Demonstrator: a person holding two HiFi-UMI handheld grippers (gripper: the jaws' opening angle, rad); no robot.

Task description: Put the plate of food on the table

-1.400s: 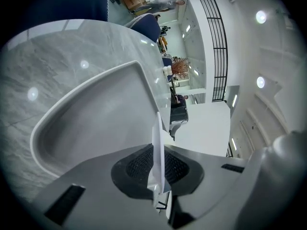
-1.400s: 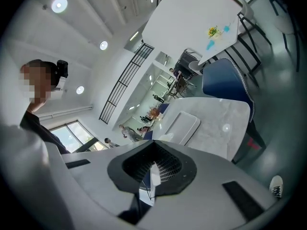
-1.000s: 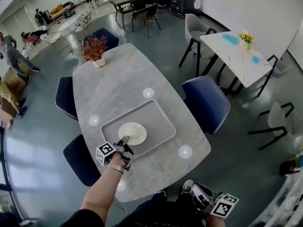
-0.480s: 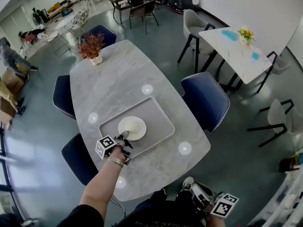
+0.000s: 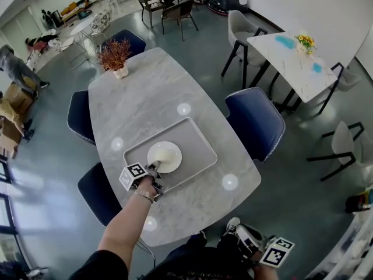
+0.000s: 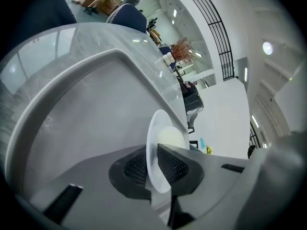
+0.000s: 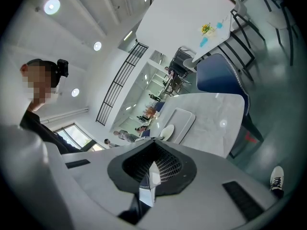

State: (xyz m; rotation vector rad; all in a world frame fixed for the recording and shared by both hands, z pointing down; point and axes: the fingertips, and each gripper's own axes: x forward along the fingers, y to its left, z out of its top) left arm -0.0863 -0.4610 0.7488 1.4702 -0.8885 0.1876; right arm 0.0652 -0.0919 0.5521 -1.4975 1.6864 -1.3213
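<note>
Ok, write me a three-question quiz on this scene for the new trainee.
1. True or false: the left gripper is open and clear of the plate.
2. Fill in the blank: the plate is over the grey ____, not the bare tabletop.
3. Pick one: what stands at the far end of the table? A) a potted plant B) a laptop C) a stack of bowls

Key
1. False: its fingers are shut on the plate's rim.
2. tray
3. A
</note>
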